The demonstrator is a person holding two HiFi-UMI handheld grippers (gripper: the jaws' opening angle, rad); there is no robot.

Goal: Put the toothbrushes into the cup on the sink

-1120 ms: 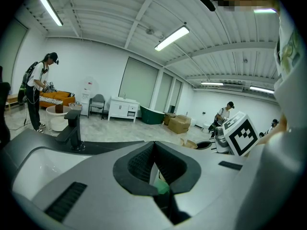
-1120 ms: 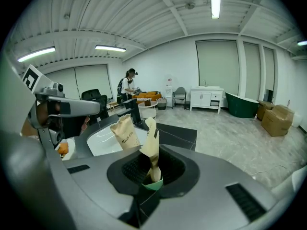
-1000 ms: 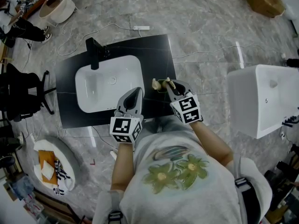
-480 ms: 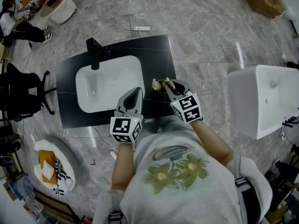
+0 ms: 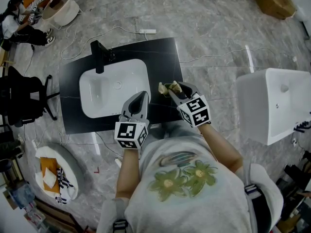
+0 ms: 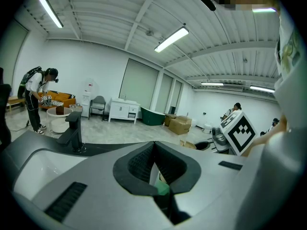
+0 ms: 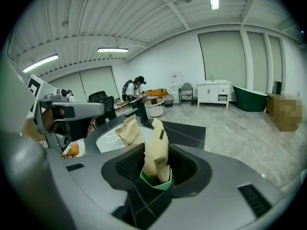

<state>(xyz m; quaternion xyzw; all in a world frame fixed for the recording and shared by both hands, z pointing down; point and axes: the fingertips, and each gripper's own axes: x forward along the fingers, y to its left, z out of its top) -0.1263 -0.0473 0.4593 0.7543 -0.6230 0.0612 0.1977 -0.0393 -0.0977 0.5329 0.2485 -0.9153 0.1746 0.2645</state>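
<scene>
surface: black rectangular slab table (image 5: 165,57) on grey marble floor (image 5: 218,23) | sunk in it: white rounded-rectangle basin (image 5: 114,89) | at basin's far rim: black angular tap (image 5: 98,56) | right of basin: pale green cup (image 7: 154,182), upright | floor: white power strip (image 5: 149,30) with cable

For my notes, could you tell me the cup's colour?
Green cup, clearest in the right gripper view.
</scene>
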